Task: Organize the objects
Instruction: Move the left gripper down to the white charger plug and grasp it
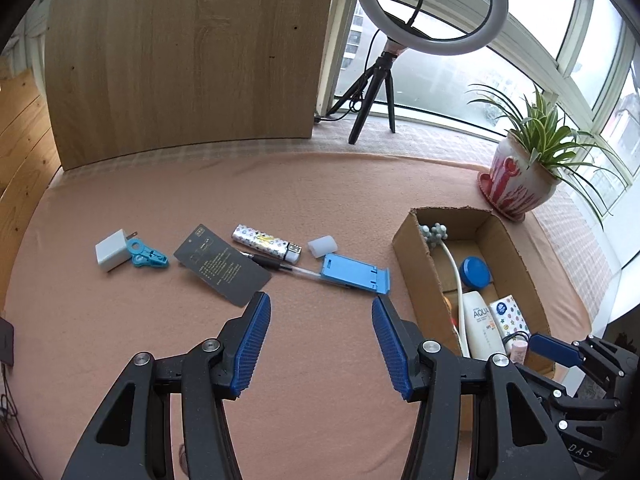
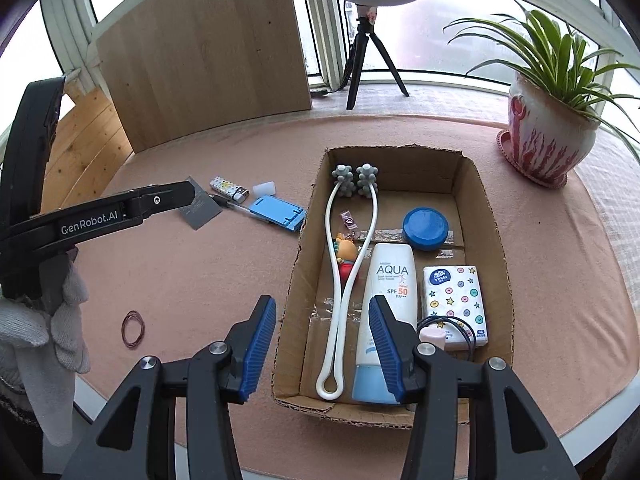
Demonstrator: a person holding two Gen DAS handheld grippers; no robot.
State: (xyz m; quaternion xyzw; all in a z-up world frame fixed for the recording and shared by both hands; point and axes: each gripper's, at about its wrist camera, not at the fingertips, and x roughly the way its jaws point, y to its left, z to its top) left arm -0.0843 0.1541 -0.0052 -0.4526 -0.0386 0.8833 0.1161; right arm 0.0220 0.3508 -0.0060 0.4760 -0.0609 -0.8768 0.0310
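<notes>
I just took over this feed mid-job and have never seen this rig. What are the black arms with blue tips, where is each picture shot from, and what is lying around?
No robot here: a person holds a two-finger gripper in each hand, with a fisheye camera on each that looks along its blue-padded fingers.

The left wrist view shows the left gripper, open and empty, above the pink cloth. In front of it lie a white charger, a blue clip, a dark card, a patterned lighter, a pen, a small white cap and a blue phone stand.

The right wrist view shows the right gripper, open and empty, over the cardboard box. Inside are a white roller massager, a sunscreen tube, a blue lid, a tissue pack and small trinkets. A rubber band lies on the cloth.
</notes>
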